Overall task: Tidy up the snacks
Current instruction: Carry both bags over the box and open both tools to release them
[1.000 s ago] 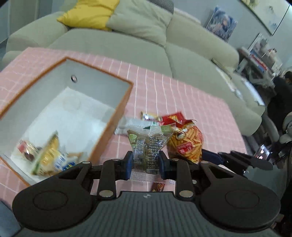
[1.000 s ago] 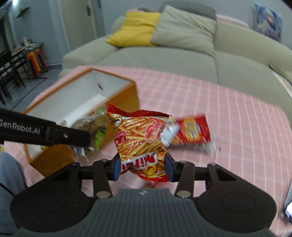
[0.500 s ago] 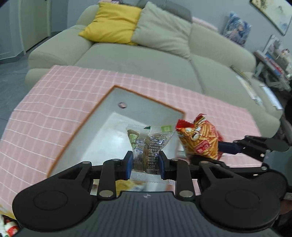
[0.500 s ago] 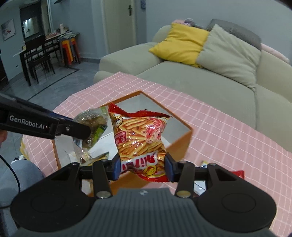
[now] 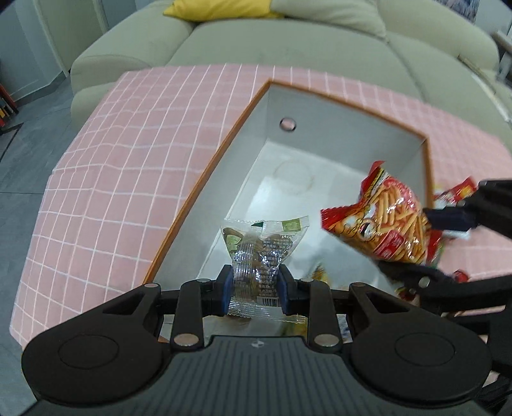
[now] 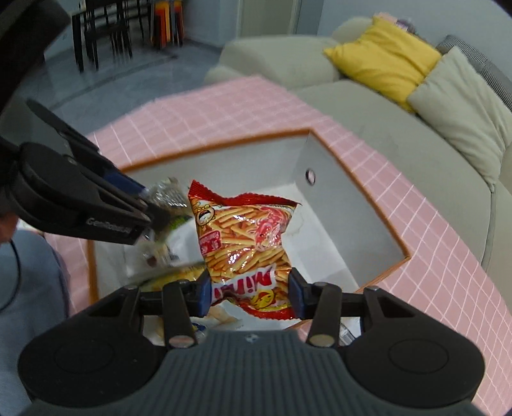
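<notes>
Both your grippers hold snacks above the box (image 5: 323,110).
Your left gripper (image 5: 255,296) pinches a clear packet (image 5: 262,252); your right gripper (image 6: 249,296) clamps the red fries bag (image 6: 243,243).

The bench (image 5: 128,166) wears a pink cloth gridded with thin white lines, and a pale sage-green sofa (image 6: 368,105) stands just behind it. On the sofa lean a yellow cushion (image 6: 384,60) and a sage-green cushion (image 6: 460,102), with a grey striped one (image 6: 480,64) behind them. The floor (image 6: 134,76) is grey tile, and dark dining chairs (image 6: 102,35) stand far off beside stacked coloured stools (image 6: 166,22).
</notes>
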